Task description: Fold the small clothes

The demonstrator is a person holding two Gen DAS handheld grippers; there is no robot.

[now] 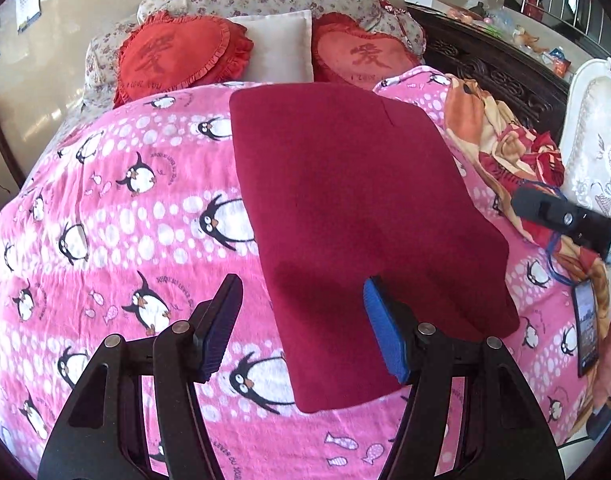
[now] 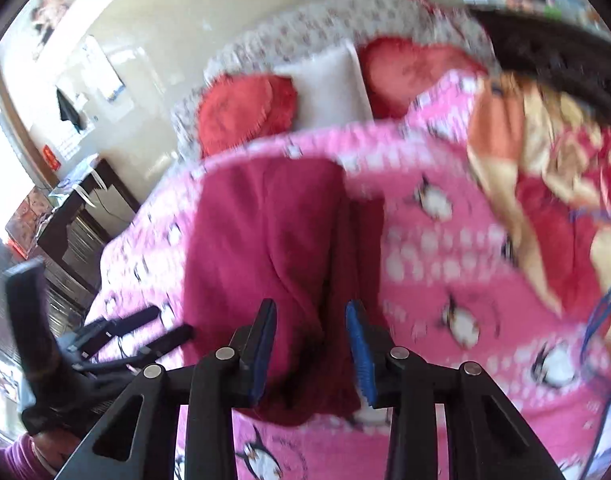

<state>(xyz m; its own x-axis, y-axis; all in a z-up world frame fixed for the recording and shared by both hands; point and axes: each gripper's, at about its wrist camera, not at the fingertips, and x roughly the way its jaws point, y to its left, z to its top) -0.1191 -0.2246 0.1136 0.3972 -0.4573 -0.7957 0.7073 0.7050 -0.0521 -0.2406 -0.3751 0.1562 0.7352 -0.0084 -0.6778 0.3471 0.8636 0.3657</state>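
The dark red, flat-folded fleece garment lay on the pink penguin-print cotton bedspread, its long axis running away from both tongs toward the pillows. Relative to the left gripper, the garment's near edge lay under the right-hand blue-padded finger and beyond it; the left-hand finger stood over bare bedspread. The left tongs were spread wide, holding nothing. In the blurred right wrist view, the right gripper hung directly over the garment's near end, fingers parted, grasping nothing; contact with the cloth could not be determined. Judgement: the right gripper was the nearer, sitting square over the near hem; the left needed to shift rightward to meet it.

Beyond the garment stood two red heart-shaped frilled cushions, each bearing one large Chinese character, with smaller illegible lettering beneath. The bedspread carried small printed wording beside the penguins, not legible. A crumpled orange-and-red blanket lay right of the garment.
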